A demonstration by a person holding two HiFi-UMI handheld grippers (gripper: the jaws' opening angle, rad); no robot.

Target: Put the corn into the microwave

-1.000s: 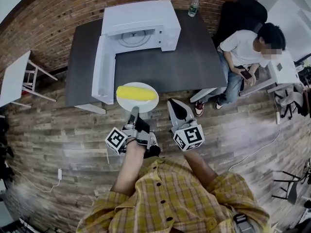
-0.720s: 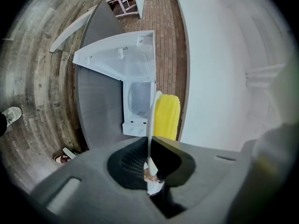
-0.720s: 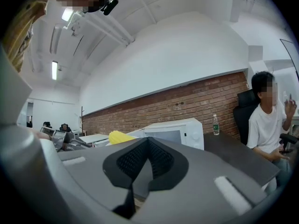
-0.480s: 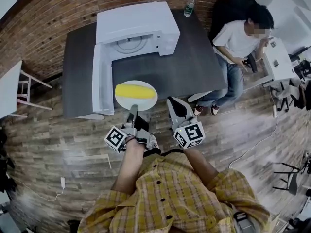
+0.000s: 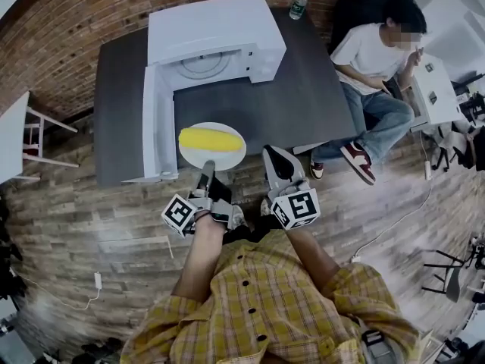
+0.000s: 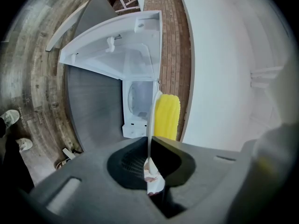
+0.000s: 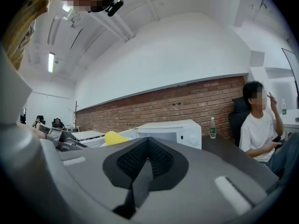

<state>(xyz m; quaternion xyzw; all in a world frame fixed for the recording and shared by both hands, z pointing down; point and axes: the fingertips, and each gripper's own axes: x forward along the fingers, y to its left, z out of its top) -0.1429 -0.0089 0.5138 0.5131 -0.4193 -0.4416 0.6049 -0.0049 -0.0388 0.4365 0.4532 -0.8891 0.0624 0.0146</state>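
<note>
A yellow corn cob [image 5: 211, 138] lies on a white plate [image 5: 224, 158] held over the front edge of the dark table [image 5: 303, 105]. My left gripper [image 5: 206, 174] is shut on the plate's near rim. In the left gripper view the plate [image 6: 151, 120] shows edge-on between the shut jaws, with the corn [image 6: 167, 116] beyond them. The white microwave [image 5: 216, 36] stands at the back of the table, its door [image 5: 155, 123] swung open to the left. My right gripper [image 5: 274, 161] hangs beside the plate on its right, shut and holding nothing.
A person in a white shirt [image 5: 375, 51] sits at the table's right end with a foot [image 5: 358, 161] stretched toward me. Two water bottles [image 5: 299, 6] stand behind the microwave. A white side table [image 5: 15, 135] stands to the left.
Both grippers and the plate with the corn have moved forward toward the microwave, so the plate sits further over the table. The seated person has stretched a leg out.
</note>
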